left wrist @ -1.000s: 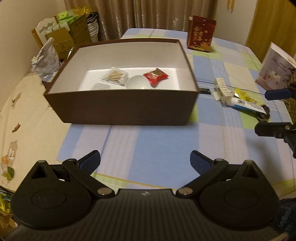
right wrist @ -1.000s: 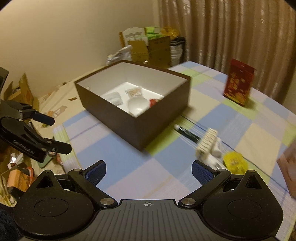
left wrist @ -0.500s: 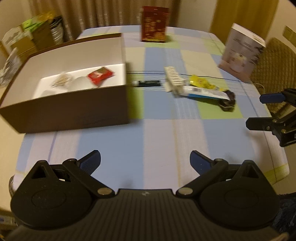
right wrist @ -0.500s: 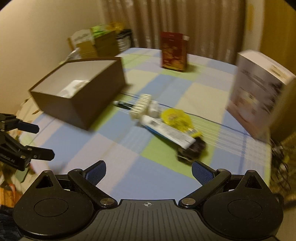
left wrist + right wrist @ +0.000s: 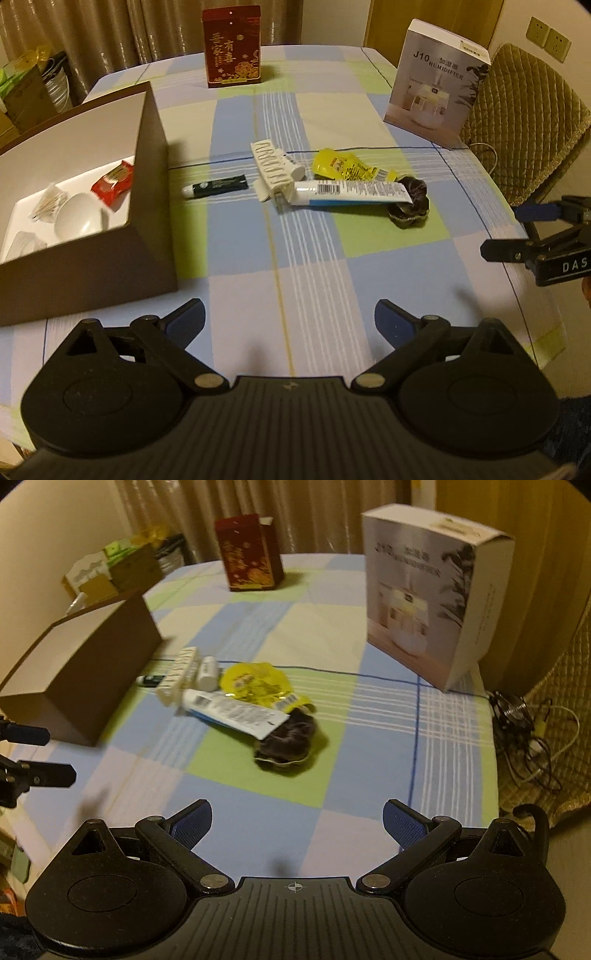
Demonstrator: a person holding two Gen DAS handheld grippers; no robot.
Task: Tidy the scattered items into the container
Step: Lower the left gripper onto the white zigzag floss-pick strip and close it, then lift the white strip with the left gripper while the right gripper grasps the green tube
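Observation:
A brown box (image 5: 155,206) with a white inside stands at the left and holds a red packet (image 5: 112,182), a white round item (image 5: 77,221) and a bag of sticks (image 5: 48,201). Scattered mid-table are a black tube (image 5: 216,185), a white hair clip (image 5: 271,171), a toothpaste tube (image 5: 351,192), a yellow sachet (image 5: 343,168) and a dark scrunchie (image 5: 412,206). My left gripper (image 5: 290,321) hovers short of them, its jaws closing slightly with nothing between them. My right gripper (image 5: 297,816) is open and empty, just short of the scrunchie (image 5: 286,738).
A red carton (image 5: 232,46) stands at the far edge and a white humidifier box (image 5: 436,83) at the far right. A quilted chair (image 5: 524,122) and loose cables (image 5: 528,731) lie beyond the table's right edge. Cardboard boxes (image 5: 110,570) sit behind the brown box.
Both grippers have swung from the brown box to the right toward the scattered items and come lower. The items now sit straight ahead, and both grippers stay empty.

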